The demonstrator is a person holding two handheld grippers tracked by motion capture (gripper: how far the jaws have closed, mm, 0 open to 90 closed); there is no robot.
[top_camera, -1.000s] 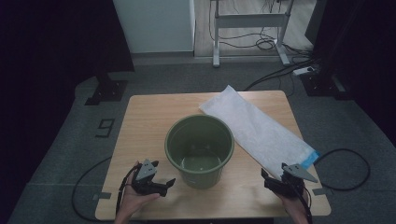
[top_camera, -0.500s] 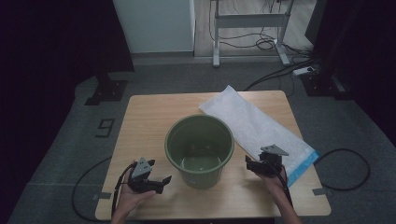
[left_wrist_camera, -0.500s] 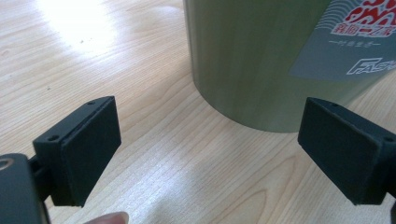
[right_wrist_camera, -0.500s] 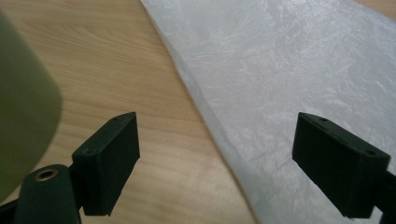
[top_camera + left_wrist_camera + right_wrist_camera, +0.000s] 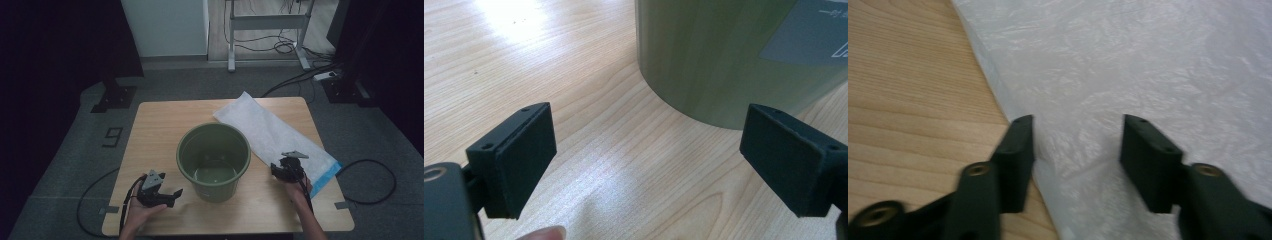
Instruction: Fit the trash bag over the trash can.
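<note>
A green bucket stands upright in the middle of the wooden table; its wall fills the top right of the left gripper view. A long white plastic bag lies flat to its right, running from the far edge to the near right, with a blue end. My left gripper rests open near the bucket's base with nothing between its pads. My right gripper sits low over the bag's near left edge. Its jaws have just been closing and stand half apart, astride the bag's edge, not pinching it.
Cables trail from both grippers over the table's front edge to the grey floor. A metal desk frame, more cables and dark stands are beyond the table. A taped "9" marks the floor at the left.
My right gripper moved from the table's front right corner leftward and forward onto the bag's near end, and its jaws narrowed. The left gripper stayed about where it was.
</note>
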